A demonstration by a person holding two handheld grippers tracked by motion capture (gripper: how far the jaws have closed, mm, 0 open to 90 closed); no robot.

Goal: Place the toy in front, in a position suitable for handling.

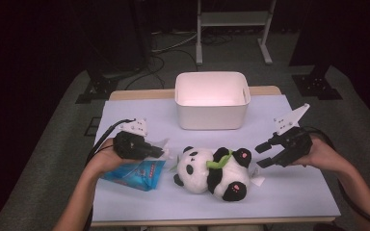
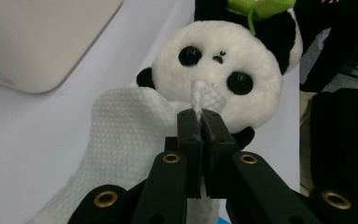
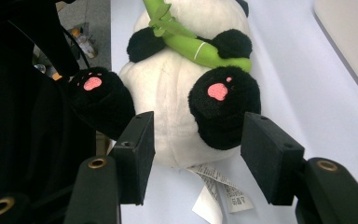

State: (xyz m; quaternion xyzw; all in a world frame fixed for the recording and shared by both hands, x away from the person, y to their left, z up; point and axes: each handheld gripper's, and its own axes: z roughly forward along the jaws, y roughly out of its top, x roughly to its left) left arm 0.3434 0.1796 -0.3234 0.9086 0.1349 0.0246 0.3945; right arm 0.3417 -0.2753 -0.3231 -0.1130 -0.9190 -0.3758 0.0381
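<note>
One white wipe [image 2: 121, 140] is clamped by its tip in the closed jaws of the left gripper [image 1: 160, 153]; in the left gripper view it trails from the jaw tips back toward 7 o'clock. Under that hand lies one blue wipes packet [image 1: 134, 174], at the near left of the tabletop [image 1: 289, 192]. Just past the jaw tips, at 3 o'clock of the packet, lies one plush panda [image 1: 212, 173] on its back, one green bamboo stalk [image 1: 220, 160] across its chest, its head toward the left gripper. At the panda's 3 o'clock the right gripper [image 1: 262, 155] hangs with jaws half open and empty, pointing at the feet; the panda lies between the two grippers. Farthest, at 12 o'clock, stands one white bin [image 1: 212, 118].
</note>
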